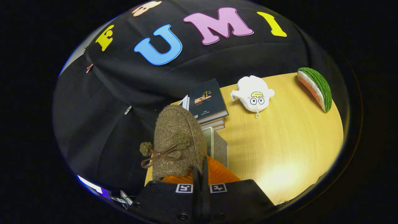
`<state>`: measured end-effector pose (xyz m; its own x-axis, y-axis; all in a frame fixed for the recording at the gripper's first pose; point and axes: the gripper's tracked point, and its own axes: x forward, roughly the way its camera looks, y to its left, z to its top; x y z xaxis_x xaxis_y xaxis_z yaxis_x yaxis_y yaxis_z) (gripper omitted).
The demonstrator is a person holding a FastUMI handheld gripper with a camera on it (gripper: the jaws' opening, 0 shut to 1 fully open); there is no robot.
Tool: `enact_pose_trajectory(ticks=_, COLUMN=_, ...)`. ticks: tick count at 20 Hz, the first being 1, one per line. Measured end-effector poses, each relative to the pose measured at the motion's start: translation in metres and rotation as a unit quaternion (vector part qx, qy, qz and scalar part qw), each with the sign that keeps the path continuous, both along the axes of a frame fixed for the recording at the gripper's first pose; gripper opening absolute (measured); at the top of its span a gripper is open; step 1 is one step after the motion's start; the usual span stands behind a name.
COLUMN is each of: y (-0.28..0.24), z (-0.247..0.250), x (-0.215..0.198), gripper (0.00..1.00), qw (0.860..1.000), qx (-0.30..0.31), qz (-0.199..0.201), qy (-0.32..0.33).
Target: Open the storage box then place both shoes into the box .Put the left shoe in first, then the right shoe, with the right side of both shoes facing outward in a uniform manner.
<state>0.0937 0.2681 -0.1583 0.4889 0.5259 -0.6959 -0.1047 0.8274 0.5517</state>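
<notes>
Nearest the camera, the gripper (200,182) is seen with its fingers drawn almost together, only a thin slit between them, and the rim of a brown fuzzy shoe (177,141) appears to be pinched there; the pinch itself is partly hidden. Left of the fingers the shoe is held up off the table (289,140), its toe pointing away and a brown bow (161,155) with a pompom on its upper. Beneath it, something orange and ribbed (217,174) is seen, which cannot be identified. Just beyond the shoe stands a pale-walled box (217,146), taken to be the storage box, with a stack of books (206,102) behind it. Further right lie a white plush toy (253,93) and a watermelon-slice toy (315,87). A shoe is judged to be in transit toward the box. Which shoe it is cannot be told. Next, lowering it inside with the right side facing outward is called for.
</notes>
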Motion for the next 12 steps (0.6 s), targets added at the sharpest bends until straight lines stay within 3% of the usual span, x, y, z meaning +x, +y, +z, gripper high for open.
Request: enact_pose_trajectory(ticks=12, y=0.04, z=-0.065, x=-0.014, gripper=0.06, qw=0.997, qx=-0.072, qz=0.011, qy=0.027)
